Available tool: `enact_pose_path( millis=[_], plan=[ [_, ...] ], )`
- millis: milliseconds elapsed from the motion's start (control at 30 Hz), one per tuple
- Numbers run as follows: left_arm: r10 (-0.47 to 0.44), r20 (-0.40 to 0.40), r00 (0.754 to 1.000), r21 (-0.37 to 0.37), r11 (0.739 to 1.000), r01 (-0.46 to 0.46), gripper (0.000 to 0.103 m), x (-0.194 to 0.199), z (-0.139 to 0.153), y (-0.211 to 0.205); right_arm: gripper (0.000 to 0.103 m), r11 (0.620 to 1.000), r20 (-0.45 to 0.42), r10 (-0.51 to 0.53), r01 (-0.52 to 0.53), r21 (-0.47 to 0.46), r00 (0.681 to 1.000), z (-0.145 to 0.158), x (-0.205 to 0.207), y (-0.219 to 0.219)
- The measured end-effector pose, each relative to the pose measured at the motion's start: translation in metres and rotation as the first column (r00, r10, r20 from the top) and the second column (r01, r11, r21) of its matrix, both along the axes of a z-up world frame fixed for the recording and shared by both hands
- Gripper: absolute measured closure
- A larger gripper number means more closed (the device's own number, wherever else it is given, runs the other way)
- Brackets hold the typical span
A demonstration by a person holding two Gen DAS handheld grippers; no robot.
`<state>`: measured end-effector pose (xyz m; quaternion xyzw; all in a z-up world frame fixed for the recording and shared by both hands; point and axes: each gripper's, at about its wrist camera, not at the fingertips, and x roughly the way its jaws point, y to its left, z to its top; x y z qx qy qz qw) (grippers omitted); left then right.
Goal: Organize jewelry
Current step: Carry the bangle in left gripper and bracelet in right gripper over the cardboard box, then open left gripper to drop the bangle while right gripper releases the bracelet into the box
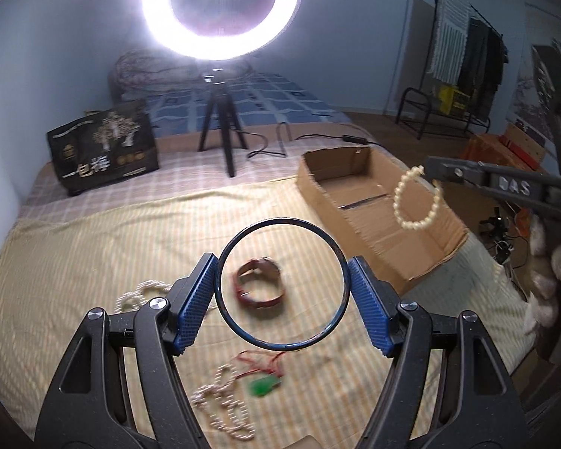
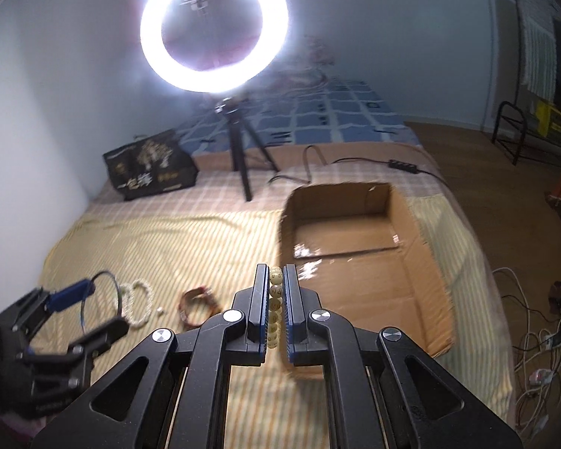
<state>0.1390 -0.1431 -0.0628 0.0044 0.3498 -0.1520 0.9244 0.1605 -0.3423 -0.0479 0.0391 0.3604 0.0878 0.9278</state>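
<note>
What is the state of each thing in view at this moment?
Left hand-held gripper: shut on blue bangle.
Blue bangle: held above the bedspread.
Right hand-held gripper: shut on pearl bracelet.
Pearl bracelet: hanging over the cardboard box.
Cardboard box: open, no jewelry inside.
Red bracelet: lying on the bedspread.
Ring light: on.

A thin dark bangle (image 1: 281, 283) is held upright above the yellow striped bedspread (image 1: 93, 254). A cream bead bracelet (image 1: 418, 202) hangs over the open cardboard box (image 1: 374, 202). Left of the box lie a red bracelet (image 1: 260, 285), pearl strands (image 1: 224, 408) and a green pendant (image 1: 265, 385).
</note>
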Motion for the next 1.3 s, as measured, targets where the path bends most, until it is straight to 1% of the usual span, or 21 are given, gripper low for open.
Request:
enact_pose_path(
  millis=[167, 367, 633, 900, 1300],
  plan=[
    [-0.027, -0.028, 0.999, -0.019, 0.999, 0.026, 0.030, 0.012, -0.008, -0.027, 0.097, 0.999, 0.001, -0.037, 0.037, 0.017, 0.999, 0.002, 0.018, -0.019],
    [-0.059, -0.068, 0.996, -0.049, 0.997, 0.055, 0.030, 0.027, -0.020, -0.058, 0.097, 0.997, 0.006, -0.065, 0.065, 0.029, 0.998, 0.002, 0.037, -0.032],
    [-0.106, -0.077, 0.991, -0.073, 0.992, 0.100, 0.030, 0.041, -0.029, -0.098, 0.097, 0.995, -0.027, -0.095, 0.096, 0.038, 0.995, -0.011, 0.061, -0.049],
    [-0.117, -0.119, 0.986, -0.111, 0.988, 0.104, 0.030, 0.056, -0.043, -0.116, 0.097, 0.985, -0.091, -0.144, 0.152, 0.077, 0.985, -0.034, 0.080, -0.069],
    [-0.123, -0.162, 0.979, -0.086, 0.990, 0.110, 0.030, 0.061, -0.056, -0.130, 0.097, 0.979, -0.165, -0.176, 0.190, 0.072, 0.970, -0.062, 0.089, -0.082]
  ],
)
